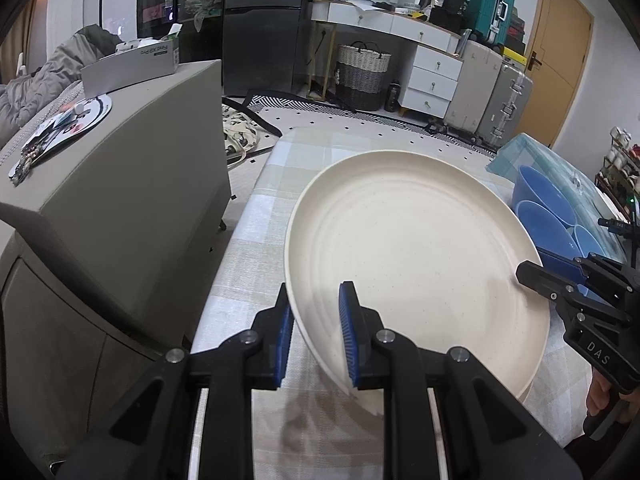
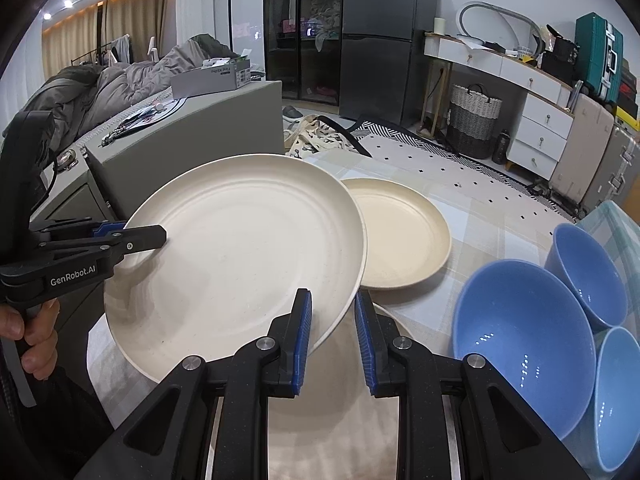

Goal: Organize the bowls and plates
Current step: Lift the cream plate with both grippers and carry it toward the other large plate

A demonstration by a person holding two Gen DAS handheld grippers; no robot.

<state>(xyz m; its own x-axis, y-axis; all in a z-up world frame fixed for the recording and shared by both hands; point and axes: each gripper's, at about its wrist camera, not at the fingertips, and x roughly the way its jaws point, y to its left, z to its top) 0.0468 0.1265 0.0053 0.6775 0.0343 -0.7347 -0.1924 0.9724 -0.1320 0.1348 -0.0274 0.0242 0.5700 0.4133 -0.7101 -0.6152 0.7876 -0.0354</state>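
Observation:
A large cream plate (image 1: 416,248) (image 2: 240,248) is held tilted above the table by both grippers. My left gripper (image 1: 316,336) is shut on its left rim; it also shows in the right wrist view (image 2: 132,236). My right gripper (image 2: 330,336) straddles the plate's right rim with its blue pads (image 2: 302,332) close around it; it also shows in the left wrist view (image 1: 536,276). A smaller cream plate (image 2: 400,236) lies flat on the table beyond. Three blue bowls (image 2: 524,340) (image 1: 544,216) sit at the right.
The table has a checked cloth (image 1: 256,216). A grey cabinet (image 1: 120,200) stands close to its left edge. A clear blue-green lid or tray (image 1: 560,168) lies behind the bowls. Another pale plate (image 2: 352,400) lies under my right gripper.

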